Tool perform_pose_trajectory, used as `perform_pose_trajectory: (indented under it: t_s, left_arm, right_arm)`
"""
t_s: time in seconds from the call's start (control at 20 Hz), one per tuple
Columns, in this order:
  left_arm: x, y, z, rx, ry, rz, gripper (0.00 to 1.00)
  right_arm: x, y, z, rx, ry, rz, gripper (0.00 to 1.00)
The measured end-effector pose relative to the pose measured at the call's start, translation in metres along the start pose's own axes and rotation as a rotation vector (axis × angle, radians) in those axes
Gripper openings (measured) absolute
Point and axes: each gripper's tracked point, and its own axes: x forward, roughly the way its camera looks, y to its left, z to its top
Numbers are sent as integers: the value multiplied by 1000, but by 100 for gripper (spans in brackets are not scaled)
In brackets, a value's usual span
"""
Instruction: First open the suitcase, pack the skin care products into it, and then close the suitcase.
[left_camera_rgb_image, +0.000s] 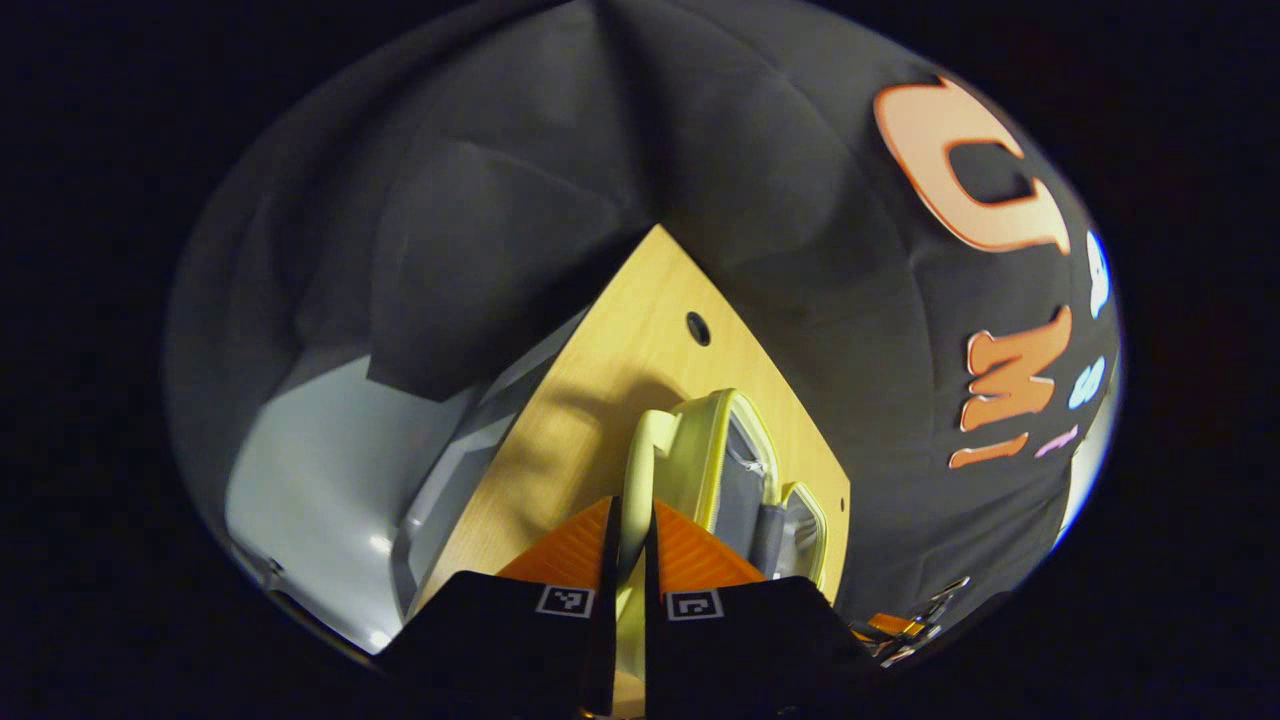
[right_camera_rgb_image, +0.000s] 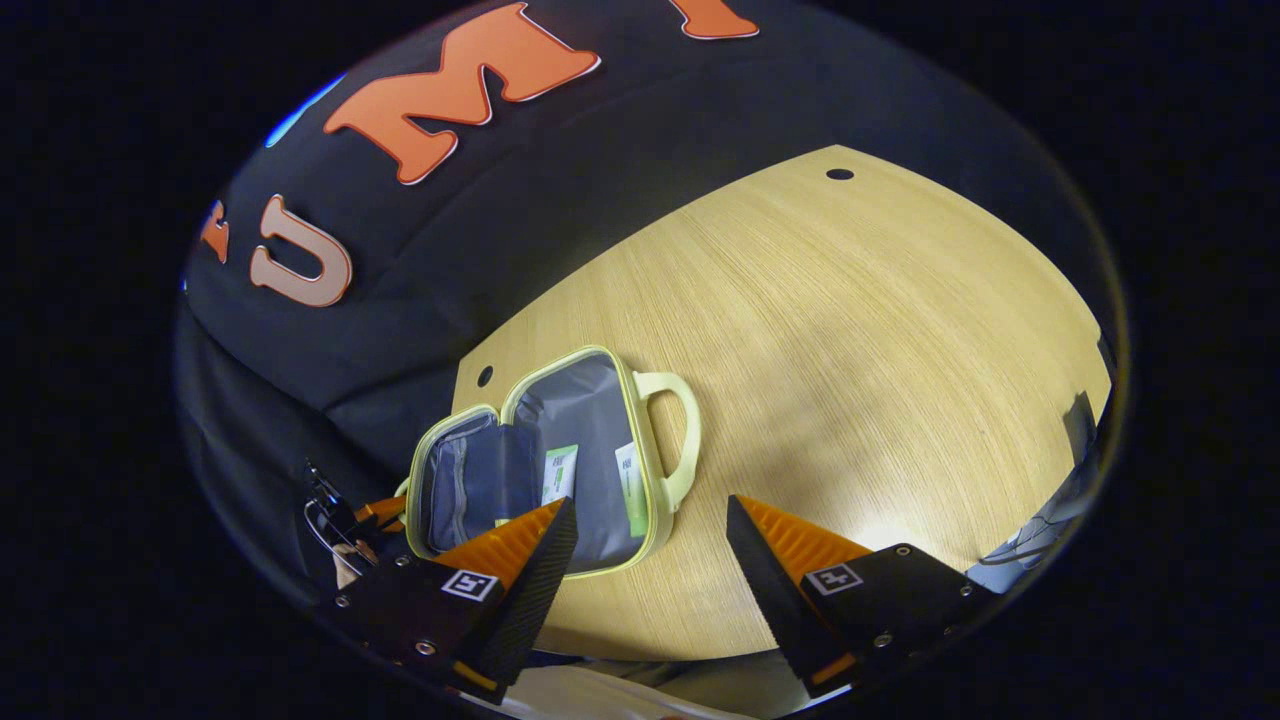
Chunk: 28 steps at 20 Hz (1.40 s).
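A pale yellow suitcase (right_camera_rgb_image: 590, 455) lies open on the wooden table (right_camera_rgb_image: 850, 330), grey lining up and handle (right_camera_rgb_image: 683, 440) pointing right. Two skin care products (right_camera_rgb_image: 560, 472) (right_camera_rgb_image: 630, 488) with white and green labels lie in its larger half. My right gripper (right_camera_rgb_image: 651, 503) is open and hovers just in front of the case's handle side, holding nothing. In the left gripper view, the suitcase (left_camera_rgb_image: 735, 470) is seen edge-on from its handle (left_camera_rgb_image: 642, 470). My left gripper (left_camera_rgb_image: 633, 502) has its fingers almost together, and the handle shows through the narrow gap; the right gripper view shows that handle free.
Small round holes (right_camera_rgb_image: 839, 174) (right_camera_rgb_image: 485, 376) mark the table top near the wall. An orange and metal object (right_camera_rgb_image: 345, 520) sits at the wall side of the case. Grey floor (left_camera_rgb_image: 320, 480) lies beyond the table's left edge in the left gripper view.
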Motion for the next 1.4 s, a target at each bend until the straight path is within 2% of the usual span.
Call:
perform_pose_trajectory:
  t_s: [0.2, 0.45, 0.6, 0.7, 0.8, 1.0, 1.25, 1.4]
  left_arm:
    - [-25, -64, 12, 197, -10, 36, 12]
    - [-42, -148, 5, 372, -41, 82, 12]
    - [-46, -200, -12, 483, -58, 95, 11]
    - [-44, -237, -27, 541, -52, 121, 12]
    - [-40, -272, -44, 569, -52, 127, 12]
    - [-10, -349, -98, 554, -20, 57, 17]
    - [49, -404, -162, 596, 33, 28, 16]
    - [91, -427, -214, 558, 106, -23, 17]
  right_arm:
    - [-9, -12, 22, -61, -75, -26, 96]
    - [-33, -32, 68, -113, -188, -27, 96]
    - [-45, -57, 90, -110, -221, -6, 96]
    - [-52, -86, 105, -138, -235, -25, 96]
    - [-62, -112, 118, -157, -249, -34, 96]
    - [-80, -164, 151, -185, -311, -62, 95]
    - [-92, -199, 159, -223, -323, -63, 95]
    - [-94, -214, 154, -237, -299, -65, 96]
